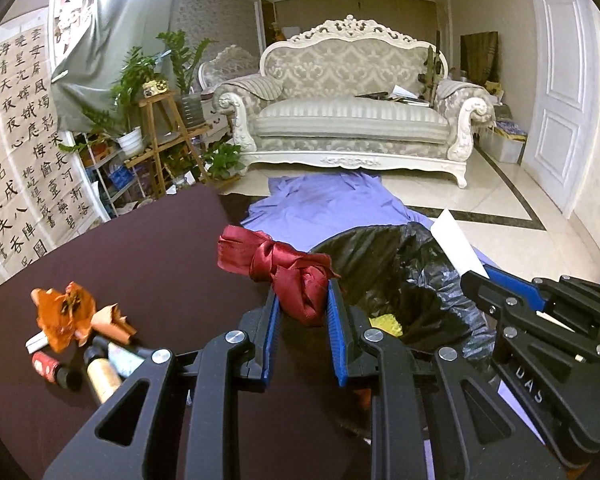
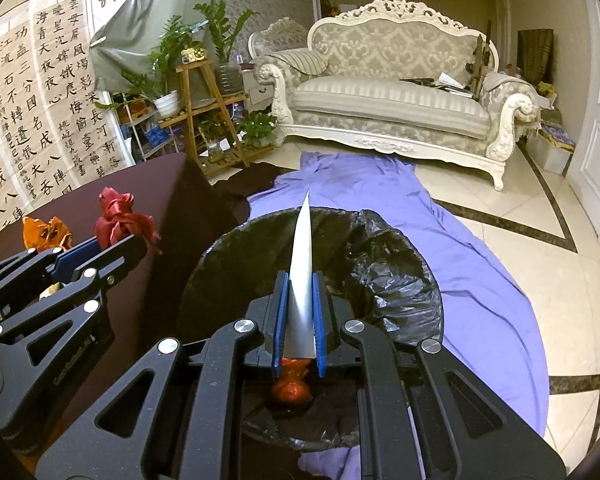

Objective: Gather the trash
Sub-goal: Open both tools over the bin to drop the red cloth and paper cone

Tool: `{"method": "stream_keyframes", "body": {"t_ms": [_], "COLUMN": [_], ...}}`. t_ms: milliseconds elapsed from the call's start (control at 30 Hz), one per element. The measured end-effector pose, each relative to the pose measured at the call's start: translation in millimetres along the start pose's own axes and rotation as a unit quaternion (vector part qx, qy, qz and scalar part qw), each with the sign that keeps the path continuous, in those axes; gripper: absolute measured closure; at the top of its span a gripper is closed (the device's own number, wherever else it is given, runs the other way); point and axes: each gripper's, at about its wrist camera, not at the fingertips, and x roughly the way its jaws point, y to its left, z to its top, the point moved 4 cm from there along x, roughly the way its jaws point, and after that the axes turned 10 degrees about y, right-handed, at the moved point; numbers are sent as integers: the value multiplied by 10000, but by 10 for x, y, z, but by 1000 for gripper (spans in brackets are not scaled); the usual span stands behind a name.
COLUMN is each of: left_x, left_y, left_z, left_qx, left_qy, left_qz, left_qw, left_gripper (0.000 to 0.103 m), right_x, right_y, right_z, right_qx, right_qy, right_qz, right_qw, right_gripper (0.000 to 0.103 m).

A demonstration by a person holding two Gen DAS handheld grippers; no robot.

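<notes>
left tongs [image 1: 303, 303] clamped on knotted red ribbon [image 1: 290, 270], center frame, at the table [image 1: 148, 240] edge. right tongs [image 2: 299, 300] pinching white paper [image 2: 303, 264] above black-lined bin [image 2: 380, 256], center frame.

My two views are evenly lit by soft indoor light with a cool bluish cast. The pale floor [image 2: 540, 280] shines faintly, and the black bin liner [image 2: 400, 280] throws small glints. Fisheye bending curves the walls, the corners go black, and detail stays fairly sharp, softening slightly toward the rim.
</notes>
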Motion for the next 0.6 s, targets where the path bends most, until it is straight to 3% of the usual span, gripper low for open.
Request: {"method": "stream_keyframes", "body": {"t_ms": [100, 167, 200, 233, 433, 600], "left_x": [73, 117, 130, 132, 104, 65], "left_y": [-28, -35, -32, -28, 26, 42], "left_z": [18, 12, 19, 17, 16, 19], "left_qx": [31, 53, 53, 36, -86, -127], "left_qy": [97, 204, 233, 238, 201, 113], "left_qz": [3, -39, -39, -43, -11, 95], "left_qw": [9999, 9998, 9997, 9997, 9998, 9998], "left_gripper": [76, 70, 61, 54, 39, 32], "right_x": [49, 74, 79, 82, 98, 85], "right_y": [-36, -81, -100, -103, -198, -212], "right_z": [10, 17, 19, 30, 16, 6], "right_qx": [22, 79, 117, 145, 282, 290], "right_qy": [23, 6, 1, 2, 30, 28], "right_qz": [-14, -25, -30, -33, -66, -69], "right_qw": [10000, 10000, 9999, 9999, 9996, 9996], "right_gripper": [87, 83, 78, 77, 77, 75]}}
